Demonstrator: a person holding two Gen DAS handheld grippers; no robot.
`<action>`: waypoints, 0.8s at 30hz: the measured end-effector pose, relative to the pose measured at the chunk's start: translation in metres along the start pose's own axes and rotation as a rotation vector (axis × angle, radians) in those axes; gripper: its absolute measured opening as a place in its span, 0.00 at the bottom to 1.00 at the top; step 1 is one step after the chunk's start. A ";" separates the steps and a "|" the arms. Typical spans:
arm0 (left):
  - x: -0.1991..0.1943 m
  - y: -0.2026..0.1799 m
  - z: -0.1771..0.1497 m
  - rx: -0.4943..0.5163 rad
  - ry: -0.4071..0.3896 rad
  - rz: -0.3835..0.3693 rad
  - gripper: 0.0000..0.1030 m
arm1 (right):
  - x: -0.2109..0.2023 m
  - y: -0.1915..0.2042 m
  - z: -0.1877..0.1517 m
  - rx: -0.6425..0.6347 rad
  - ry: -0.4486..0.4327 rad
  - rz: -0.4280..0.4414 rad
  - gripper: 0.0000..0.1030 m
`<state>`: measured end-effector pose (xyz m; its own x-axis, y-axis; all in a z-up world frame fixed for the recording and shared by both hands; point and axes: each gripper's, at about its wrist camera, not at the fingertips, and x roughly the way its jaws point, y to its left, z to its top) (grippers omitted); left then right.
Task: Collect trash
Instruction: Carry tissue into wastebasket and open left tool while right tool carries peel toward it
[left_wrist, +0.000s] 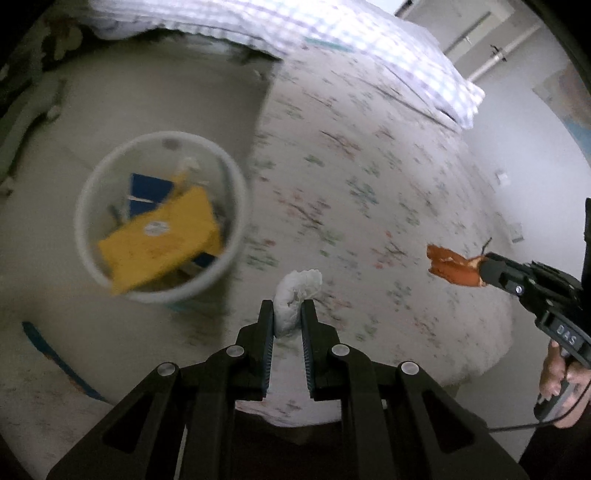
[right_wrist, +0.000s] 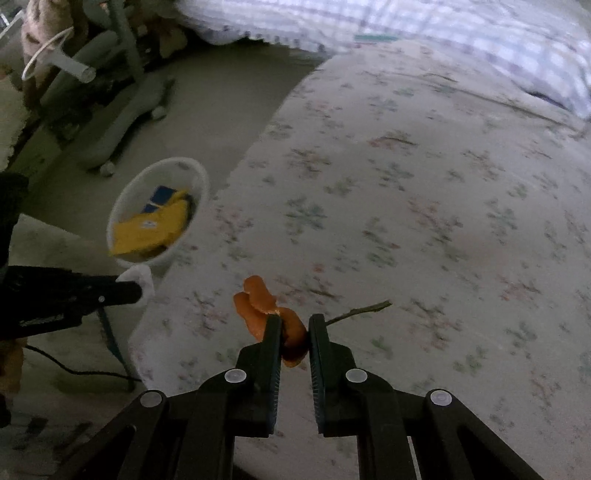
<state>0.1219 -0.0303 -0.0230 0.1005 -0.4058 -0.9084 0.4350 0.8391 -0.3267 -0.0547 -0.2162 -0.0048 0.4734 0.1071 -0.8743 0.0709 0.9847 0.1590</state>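
left claw (left_wrist: 288, 317): narrowed onto a crumpled white tissue (left_wrist: 297, 295), which is pinched between both black fingers and bulges past their tips; held in the air over the near edge of the bed (left_wrist: 369, 184), with the bin just off to its left. in the right wrist view the same claw (right_wrist: 138, 286) comes in from the left, white tissue (right_wrist: 142, 278) at its tip, just below the bin

right claw (right_wrist: 293, 328): narrowed onto a piece of orange peel (right_wrist: 258, 302), curled and sticking out up and to the left of the fingers; a thin twig (right_wrist: 360, 309) juts out to the right of the right finger, whether it is gripped too i cannot tell. held above the floral sheet. from the left wrist view this claw (left_wrist: 482, 267) reaches in from the right with the orange peel (left_wrist: 448, 266) at its tip, a bare hand (left_wrist: 561, 376) on the handle below

bin (left_wrist: 236, 192): round, white, standing on the floor (left_wrist: 166, 92) just beside the bed; inside, a yellow package (left_wrist: 162, 236) lying tilted over a blue item (left_wrist: 147, 188), plus some pale scraps, blurred. also seen in the right wrist view (right_wrist: 122, 206)

bed: floral sheet, a checked blue and white quilt (left_wrist: 332, 40) bunched along the far side

floor: pale; grey chair legs on castors (right_wrist: 122, 122) beyond the bin
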 end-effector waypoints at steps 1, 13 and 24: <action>-0.001 0.005 0.001 -0.009 -0.009 0.005 0.15 | 0.004 0.006 0.003 -0.007 0.001 0.005 0.12; 0.003 0.064 0.014 -0.103 -0.096 0.023 0.15 | 0.042 0.056 0.035 -0.063 0.016 0.047 0.12; 0.023 0.083 0.025 -0.126 -0.122 0.053 0.36 | 0.062 0.069 0.050 -0.067 0.023 0.056 0.12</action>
<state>0.1831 0.0204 -0.0648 0.2310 -0.3946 -0.8893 0.3115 0.8960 -0.3166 0.0235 -0.1489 -0.0246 0.4548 0.1650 -0.8752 -0.0145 0.9839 0.1780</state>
